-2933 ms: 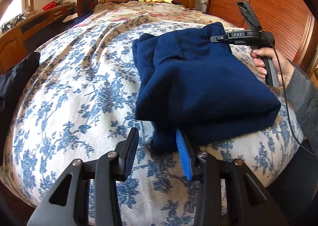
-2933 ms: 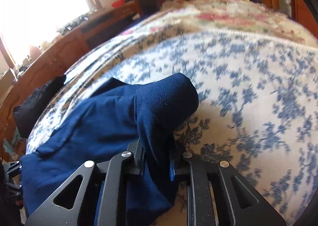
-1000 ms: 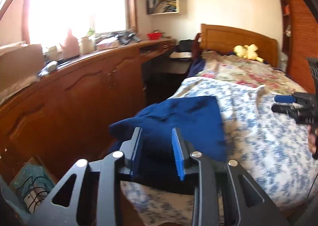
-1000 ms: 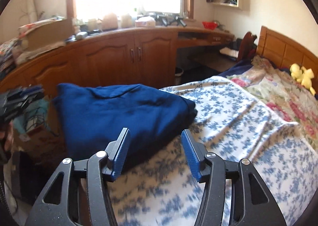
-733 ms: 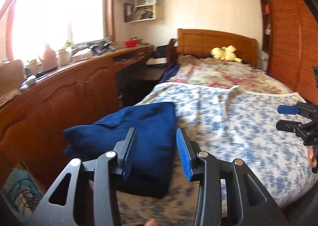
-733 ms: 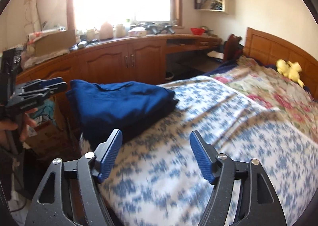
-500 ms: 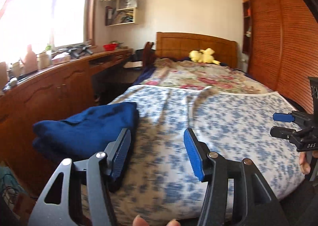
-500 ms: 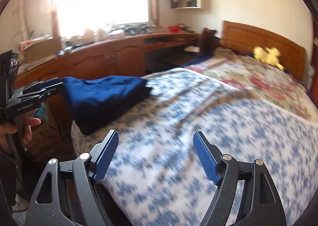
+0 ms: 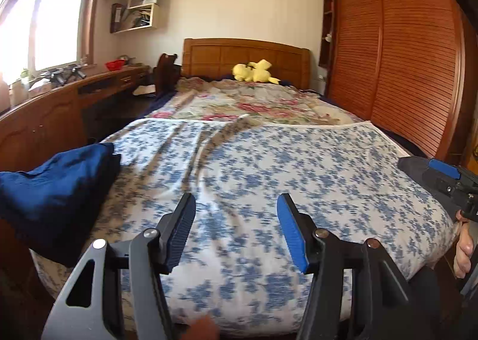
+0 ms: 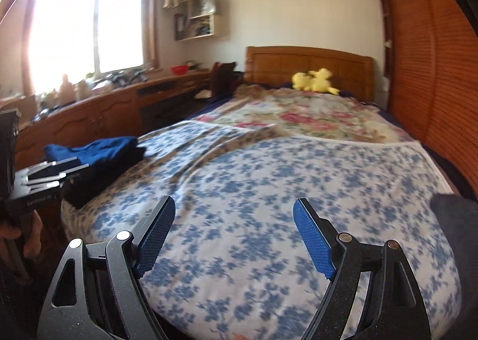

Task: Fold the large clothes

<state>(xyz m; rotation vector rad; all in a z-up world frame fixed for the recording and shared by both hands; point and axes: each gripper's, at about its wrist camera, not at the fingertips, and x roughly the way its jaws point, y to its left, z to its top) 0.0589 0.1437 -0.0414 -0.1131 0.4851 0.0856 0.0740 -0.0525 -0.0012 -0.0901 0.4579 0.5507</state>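
A wide bed in blue-flowered cotton fills my view, its wooden headboard behind. The folded navy garment sits stacked at the bed's left edge, a thick, soft, matte bundle. I judge it weighty but limp, best pinched at a doubled edge or scooped under both ends. My left gripper and right gripper gape, empty over the sheet, their jaws having just been spreading.
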